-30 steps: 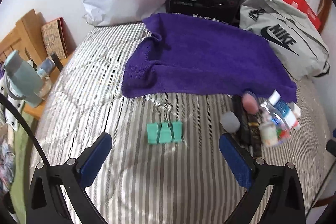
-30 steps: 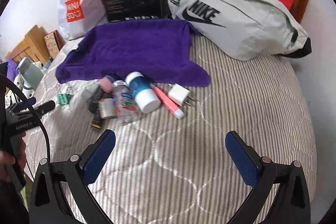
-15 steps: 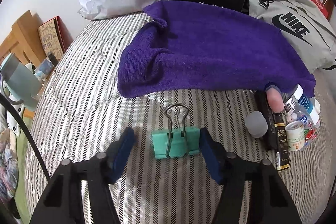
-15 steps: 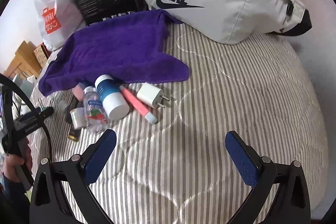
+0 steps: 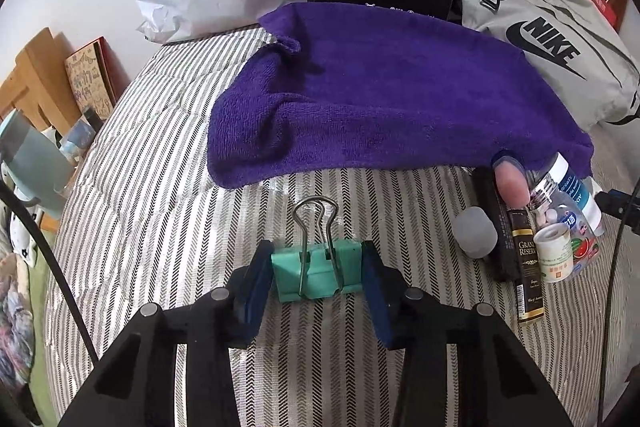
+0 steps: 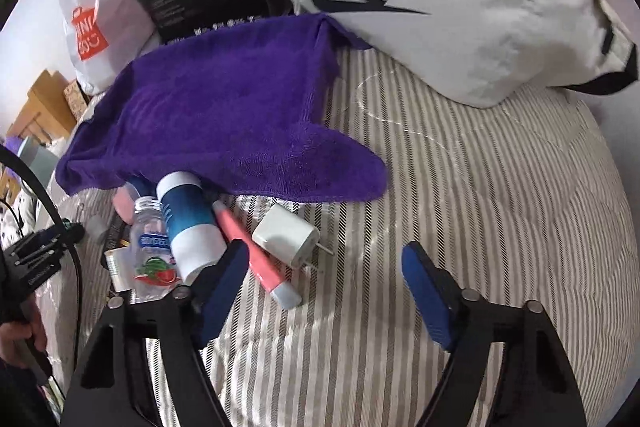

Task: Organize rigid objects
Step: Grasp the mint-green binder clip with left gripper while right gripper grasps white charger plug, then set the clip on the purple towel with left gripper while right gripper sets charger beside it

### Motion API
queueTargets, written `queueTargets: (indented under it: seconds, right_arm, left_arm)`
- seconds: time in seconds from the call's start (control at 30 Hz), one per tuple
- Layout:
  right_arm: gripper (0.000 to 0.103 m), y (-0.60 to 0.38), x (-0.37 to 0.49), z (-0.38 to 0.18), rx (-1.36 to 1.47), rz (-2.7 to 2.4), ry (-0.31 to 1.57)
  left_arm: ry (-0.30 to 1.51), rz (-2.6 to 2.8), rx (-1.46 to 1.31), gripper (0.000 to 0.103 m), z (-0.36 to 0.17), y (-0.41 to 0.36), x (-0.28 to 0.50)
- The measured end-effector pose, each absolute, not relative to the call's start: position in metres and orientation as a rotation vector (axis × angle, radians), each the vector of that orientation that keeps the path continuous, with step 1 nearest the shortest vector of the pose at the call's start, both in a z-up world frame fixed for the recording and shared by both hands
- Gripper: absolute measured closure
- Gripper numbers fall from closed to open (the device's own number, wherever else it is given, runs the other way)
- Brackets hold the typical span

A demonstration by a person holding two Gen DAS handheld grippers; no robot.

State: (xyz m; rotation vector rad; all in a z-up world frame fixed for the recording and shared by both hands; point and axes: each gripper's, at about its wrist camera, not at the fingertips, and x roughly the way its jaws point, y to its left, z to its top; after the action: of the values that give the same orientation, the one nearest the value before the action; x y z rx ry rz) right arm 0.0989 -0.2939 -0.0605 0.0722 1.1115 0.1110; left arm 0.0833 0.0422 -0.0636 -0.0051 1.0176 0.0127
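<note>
The left gripper (image 5: 318, 275) is closing on the green binder clip (image 5: 316, 273); its blue fingers (image 5: 253, 285) stand against the two ends of the clip, which lies on the striped bed (image 5: 160, 187) with its wire handles pointing to the far side. The purple towel (image 5: 380, 99) is spread just beyond it. To the right of the clip lies a small pile: a grey cap (image 5: 475, 233), a dark flat box (image 5: 527, 267) and a clear pill bottle (image 5: 568, 227).

The right gripper (image 6: 326, 277) is also closing, but its fingers are wide apart and touch nothing. Between them, a little further away, lie the white charger (image 6: 286, 237) and the pink pen (image 6: 256, 253). The blue and white bottle (image 6: 190, 223) lies just left of the pen.
</note>
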Motion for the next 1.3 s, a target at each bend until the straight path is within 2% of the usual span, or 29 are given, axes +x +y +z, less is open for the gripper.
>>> queueTargets:
  seconds: [0.13,0.27,0.37,0.4,0.43,0.5,0.53,0.97,1.3]
  right_arm:
    - [0.034,-0.290,0.105,-0.067,0.034,0.119,1.113]
    - [0.035,-0.288,0.109,-0.069,0.021,0.126,1.085]
    - [0.048,-0.283,0.113,-0.072,0.004,0.154,1.092]
    - [0.058,-0.279,0.114,-0.074,-0.011,0.163,1.099]
    - [0.062,-0.275,0.113,-0.076,-0.032,0.169,1.097]
    - [0.067,-0.269,0.112,-0.077,-0.083,0.154,1.075]
    - [0.076,-0.267,0.111,-0.077,-0.093,0.158,1.066]
    - [0.076,-0.276,0.100,-0.062,-0.068,0.174,1.093]
    - [0.076,-0.282,0.097,-0.038,-0.036,0.194,1.076]
  left_arm:
    - [1.023,0.018,-0.005,0.062,-0.064,0.043,0.084]
    - [1.020,0.016,-0.007,0.062,-0.064,0.043,0.084]
    - [1.018,0.016,-0.005,0.062,-0.065,0.043,0.084]
    - [1.017,0.016,-0.006,0.062,-0.065,0.042,0.084]
    - [1.014,0.016,-0.007,0.062,-0.065,0.043,0.084]
    - [1.012,0.013,-0.003,0.062,-0.065,0.042,0.083]
    - [1.014,0.011,-0.001,0.062,-0.064,0.042,0.083]
    - [1.016,-0.014,-0.059,0.062,-0.058,0.050,0.080]
    - [0.963,-0.040,-0.030,0.062,-0.021,0.046,0.082]
